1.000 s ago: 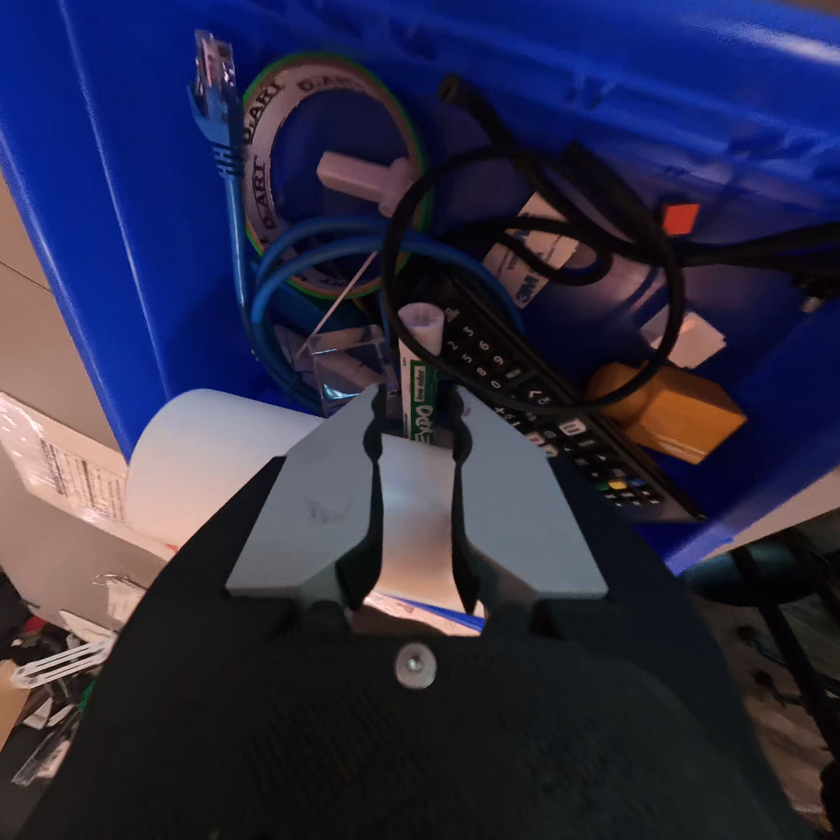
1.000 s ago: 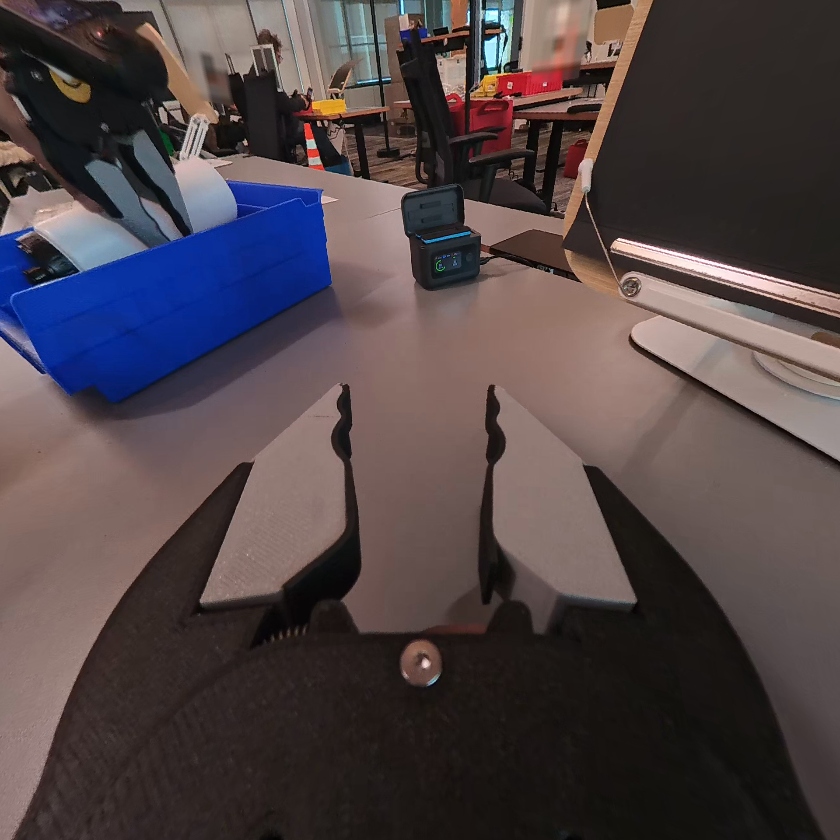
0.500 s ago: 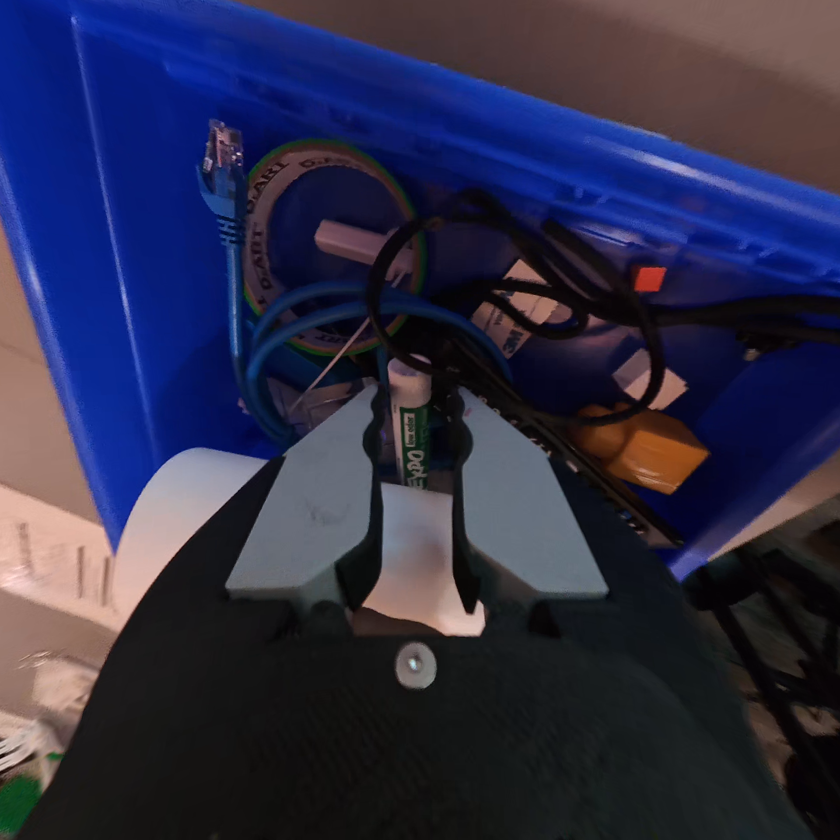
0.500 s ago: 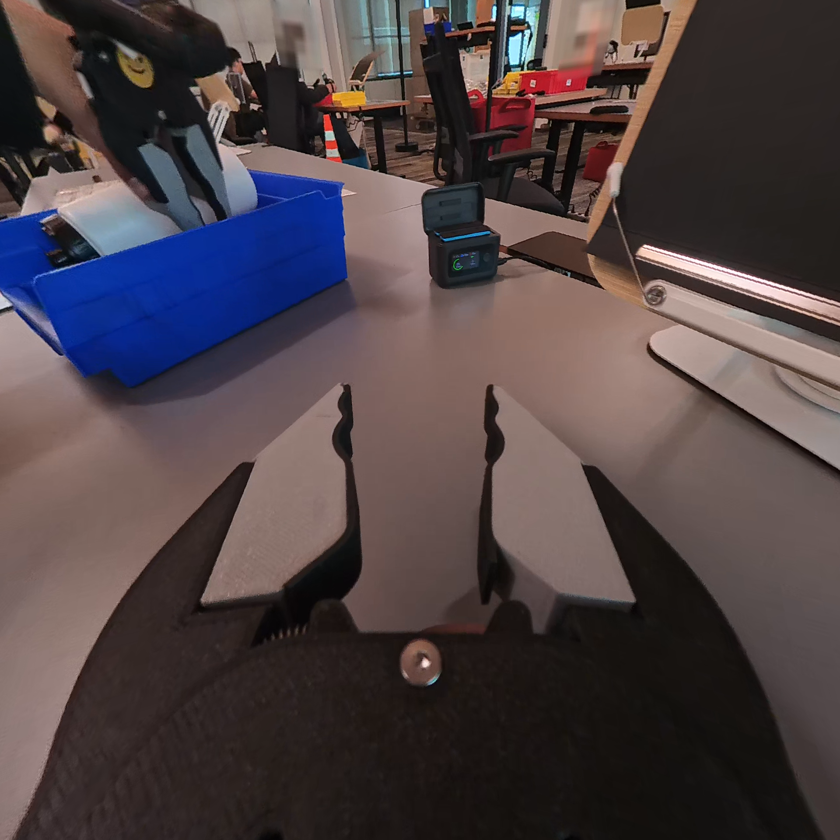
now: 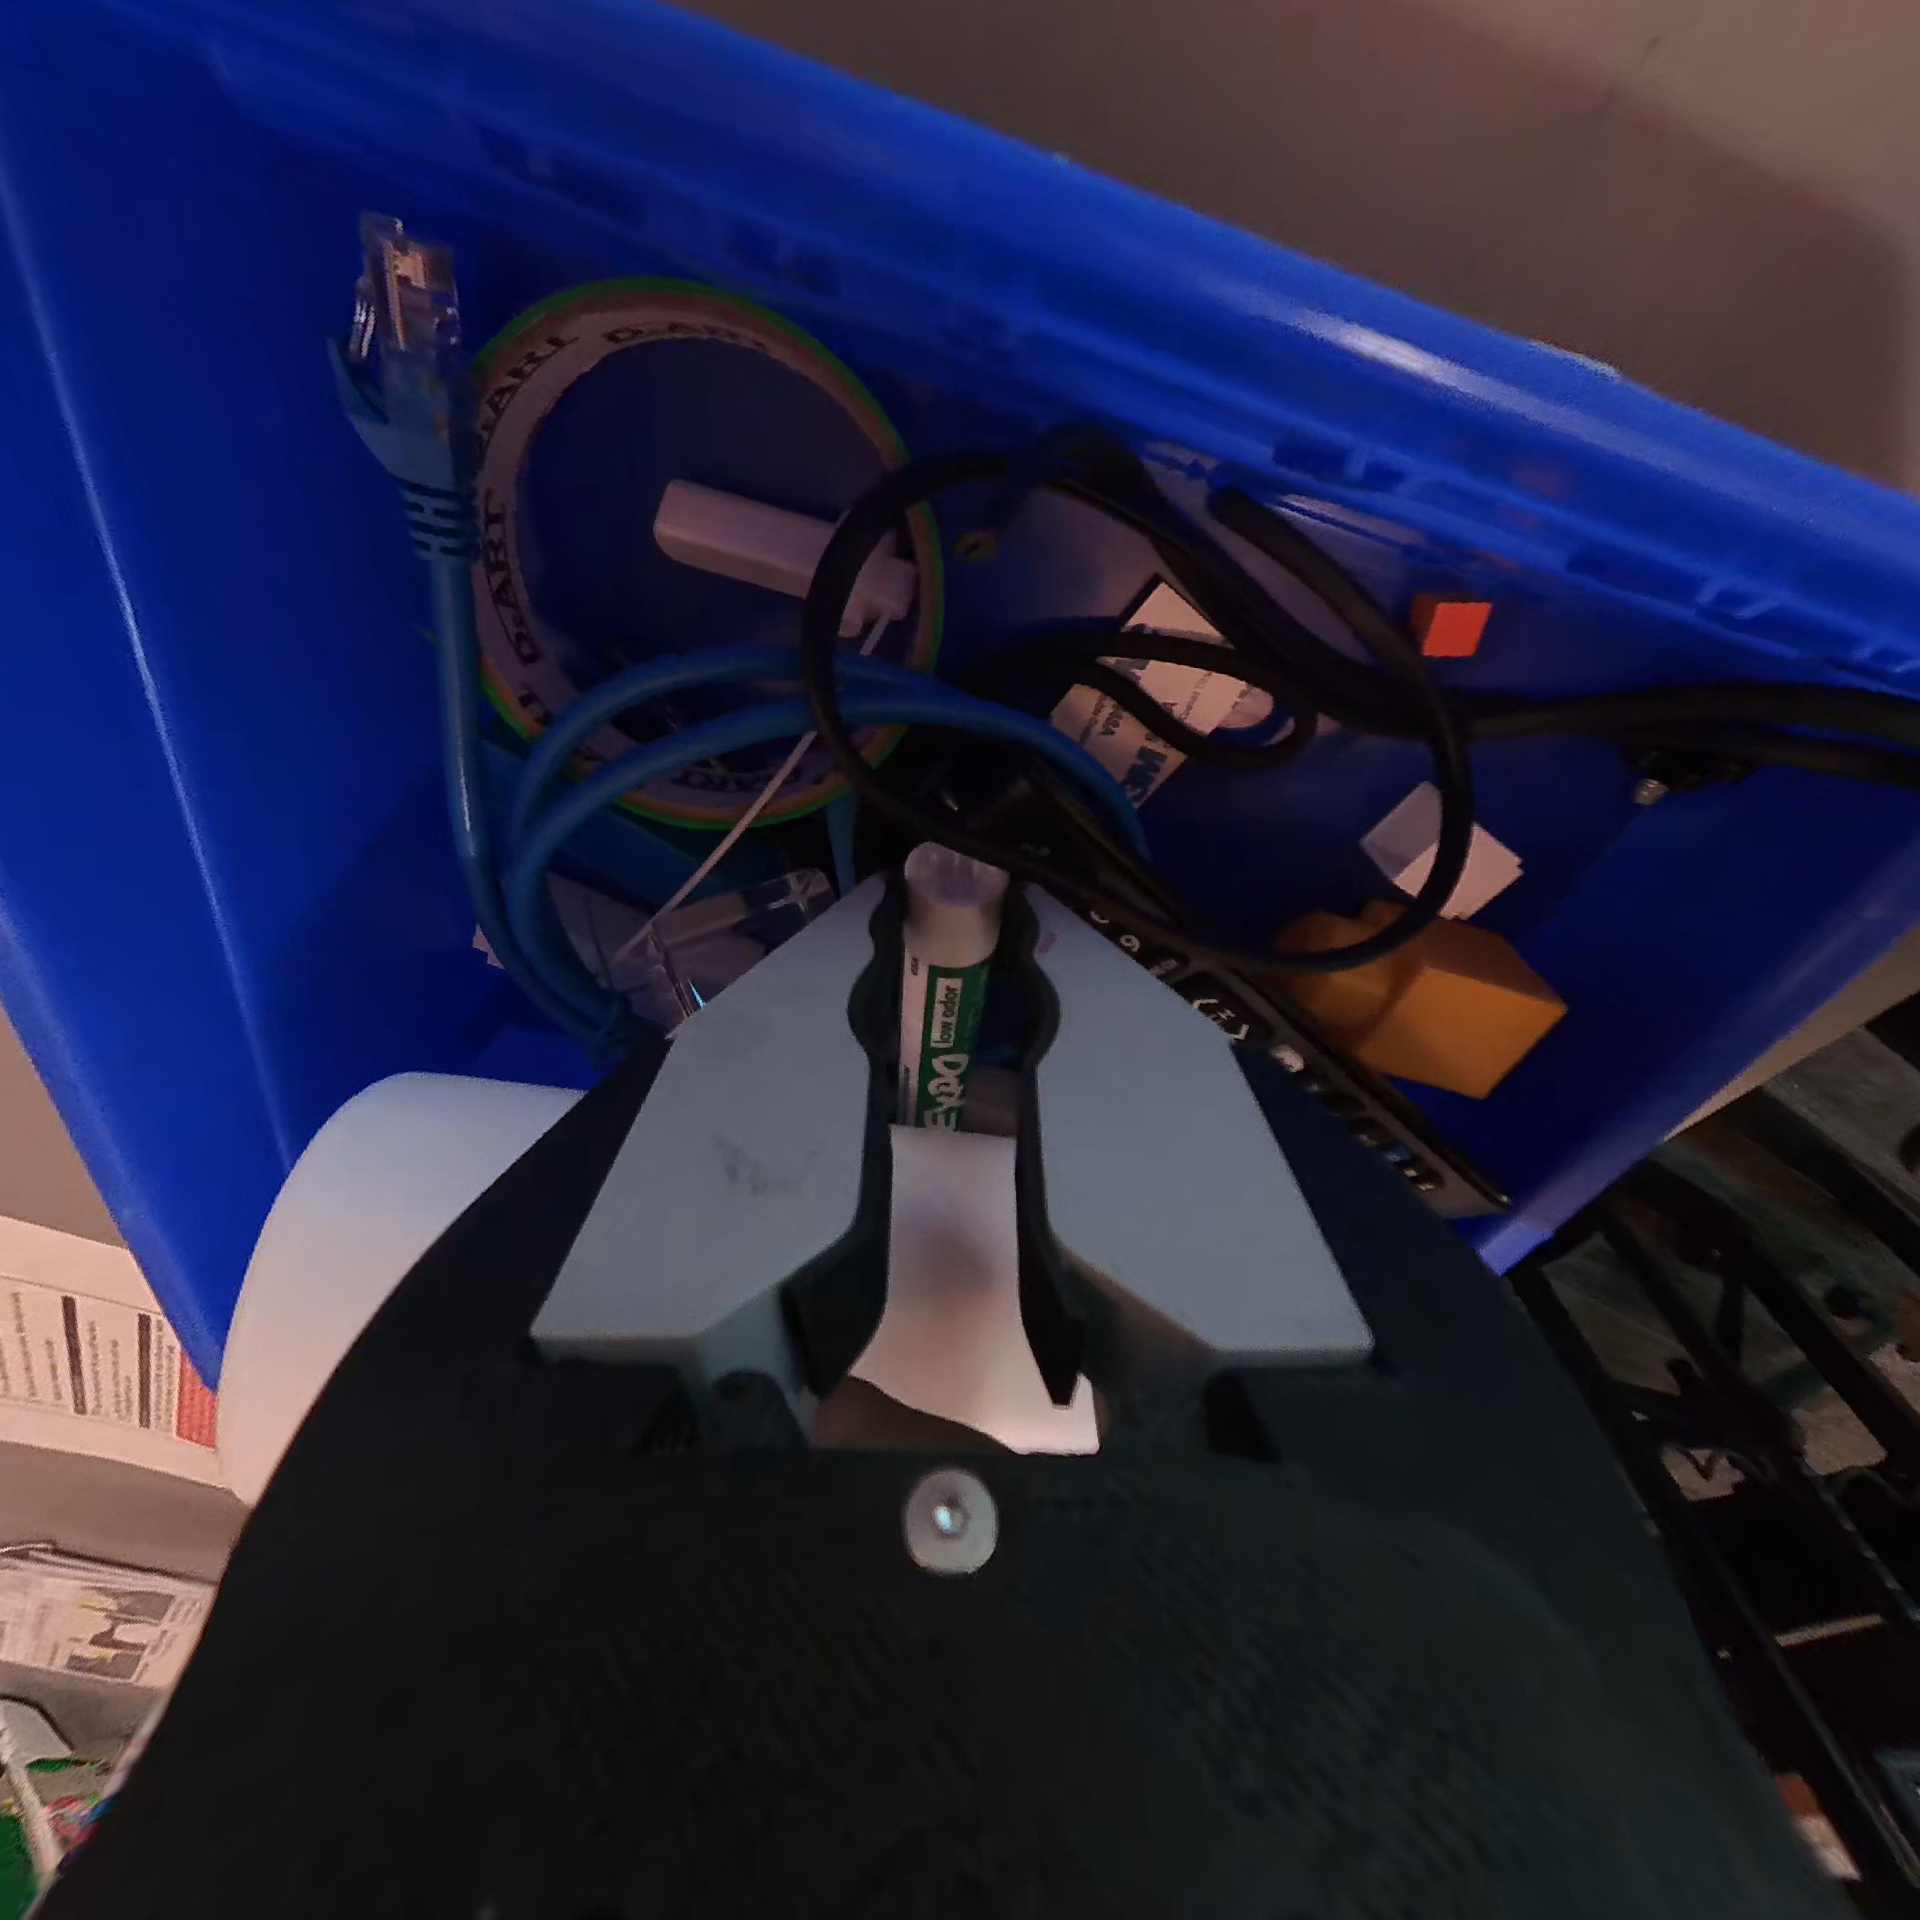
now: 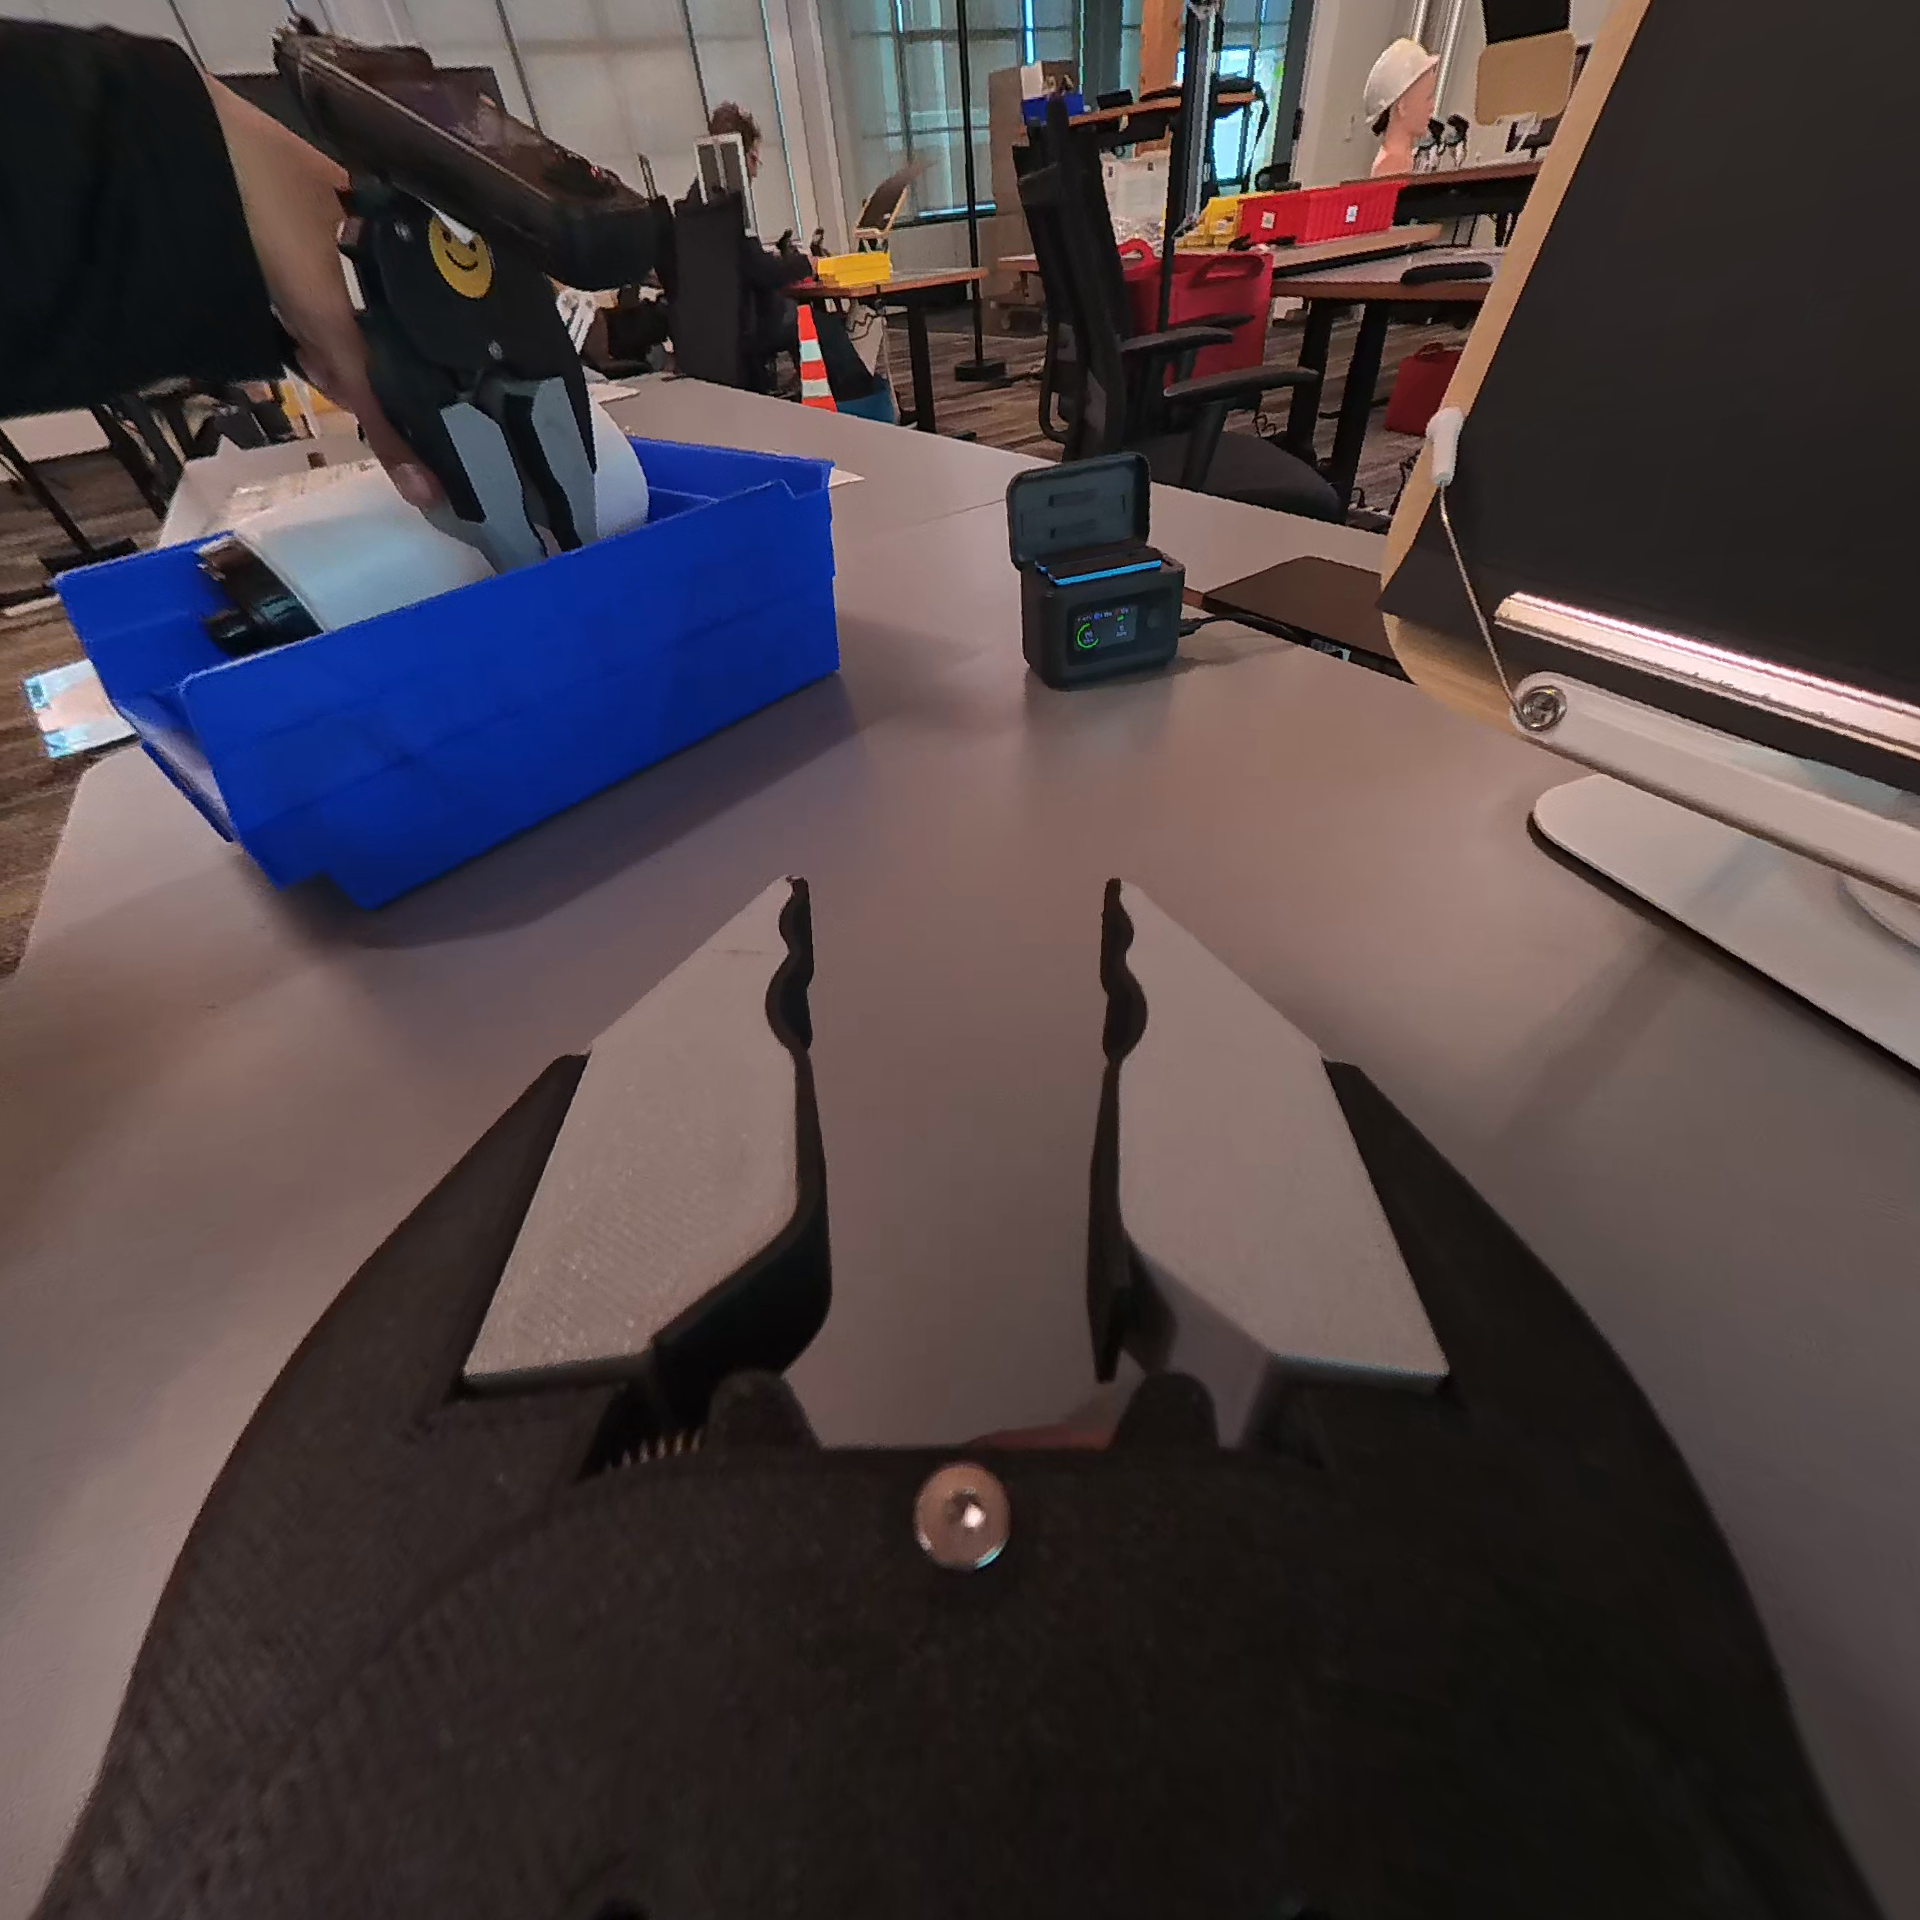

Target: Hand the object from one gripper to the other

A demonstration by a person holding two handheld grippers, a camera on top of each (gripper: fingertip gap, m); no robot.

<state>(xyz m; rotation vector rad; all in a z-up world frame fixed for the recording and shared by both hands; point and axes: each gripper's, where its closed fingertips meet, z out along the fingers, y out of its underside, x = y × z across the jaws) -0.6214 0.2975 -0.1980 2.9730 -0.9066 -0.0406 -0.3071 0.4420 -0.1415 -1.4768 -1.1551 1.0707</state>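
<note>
- Left gripper (image 5: 951,914) inside the blue bin (image 5: 208,727); two grey fingers (image 5: 748,1143) narrowed around one green-and-white marker (image 5: 940,1008), tips at its sides — contact looks likely, firm grip not certain.
- Marker lying along the gap between the fingers, capped end pointing away, near end over one large white roll (image 5: 416,1143) at the bin's near edge.
- Past the marker, in the bin: one black remote (image 5: 1320,1081), one orange-brown block (image 5: 1423,1008), one coiled blue network cable (image 5: 457,644), one black cable looped (image 5: 1143,644) over the pile, one ring of tape (image 5: 520,520) with a small white piece (image 5: 727,530) inside it.
- Right gripper (image 6: 956,904) low over the grey desk (image 6: 935,790), well apart from the bin — two fingers spread wide, nothing between them.
- Farther on the desk in the right wrist view: one blue bin (image 6: 499,707) to the left with the left gripper (image 6: 509,520) dipped into it, one small black case (image 6: 1096,582) with open lid and lit screen, one monitor (image 6: 1714,416) on a silver stand at right.
</note>
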